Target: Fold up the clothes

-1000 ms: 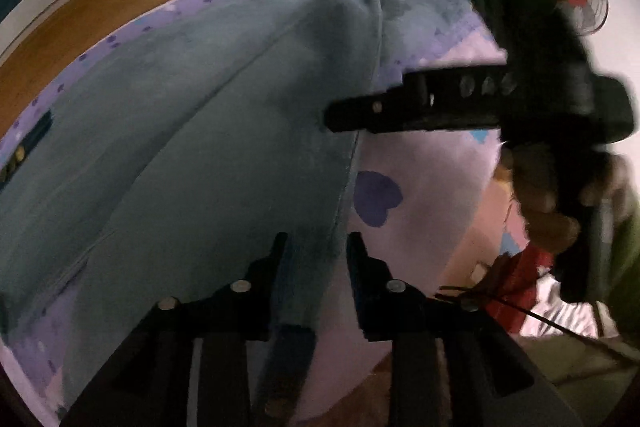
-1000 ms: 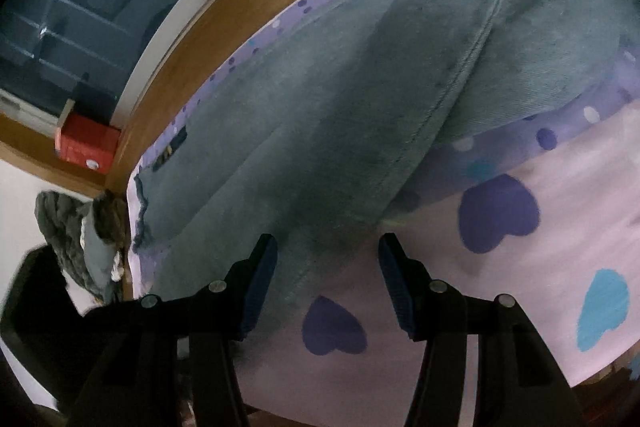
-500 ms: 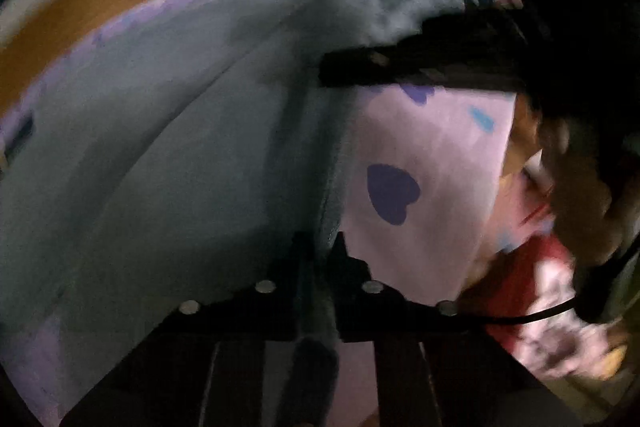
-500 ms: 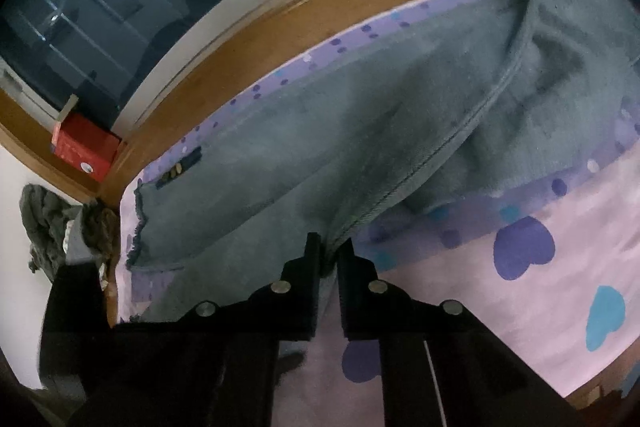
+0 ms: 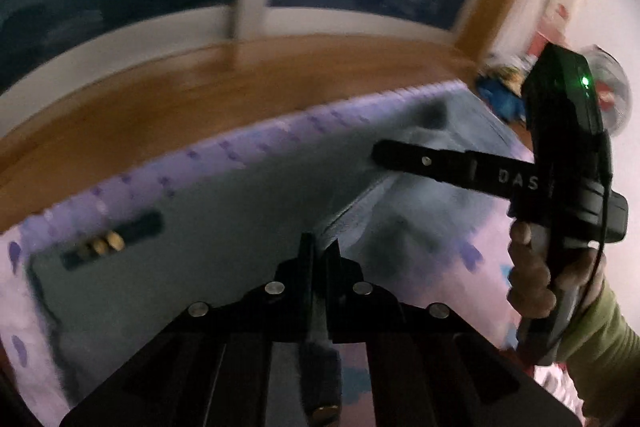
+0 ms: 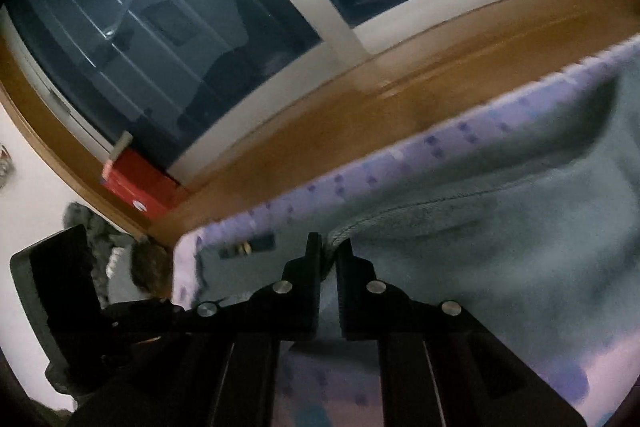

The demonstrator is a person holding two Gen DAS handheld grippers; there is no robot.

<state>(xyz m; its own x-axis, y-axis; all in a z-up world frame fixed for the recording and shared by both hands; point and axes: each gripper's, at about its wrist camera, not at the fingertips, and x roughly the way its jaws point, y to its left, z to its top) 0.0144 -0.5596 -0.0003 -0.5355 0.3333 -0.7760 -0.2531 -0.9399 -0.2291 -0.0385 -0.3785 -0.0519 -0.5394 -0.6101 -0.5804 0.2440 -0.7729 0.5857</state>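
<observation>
- Garment: grey-blue corduroy-looking trousers [image 5: 224,227], spread on the bed sheet [image 5: 448,255] (lilac, heart print), far edge along the dotted purple border by the wooden sill [image 5: 200,99].
- Dark label [image 5: 112,241] with gold marks sits on the flat part, left side in the left wrist view; likely the waistband end.
- My left gripper [image 5: 318,251]: jaws pressed together on the stitched edge of the cloth, fabric runs down between the fingers.
- My right gripper [image 6: 328,253]: jaws clamped on the same seamed hem [image 6: 420,207]; ridge of stitching leads straight into the pinch.
- In the left wrist view my right hand [image 5: 536,287] wraps the handle of the other tool, green sleeve at frame edge; its fingers reach onto the cloth further along the same edge.
- Both pinches on one long edge, apart from each other, so the lifted flap hangs between them.
- Handling guess: soft, limp, medium weight for clothing; thick nap, so not slippery in the pads. Not fragile.
- Seam is the stiffest line, best place to hold; pinching plain cloth would bunch and sag.
- Expect droop between the two grips unless the edge is kept taut.
- Risk: bottom layer or sheet dragging along if caught; cannot tell whether one layer or two is in each pinch.
- Frames are motion-blurred; fine detail of cloth texture uncertain.
- Fold looks started, not laid down.
</observation>
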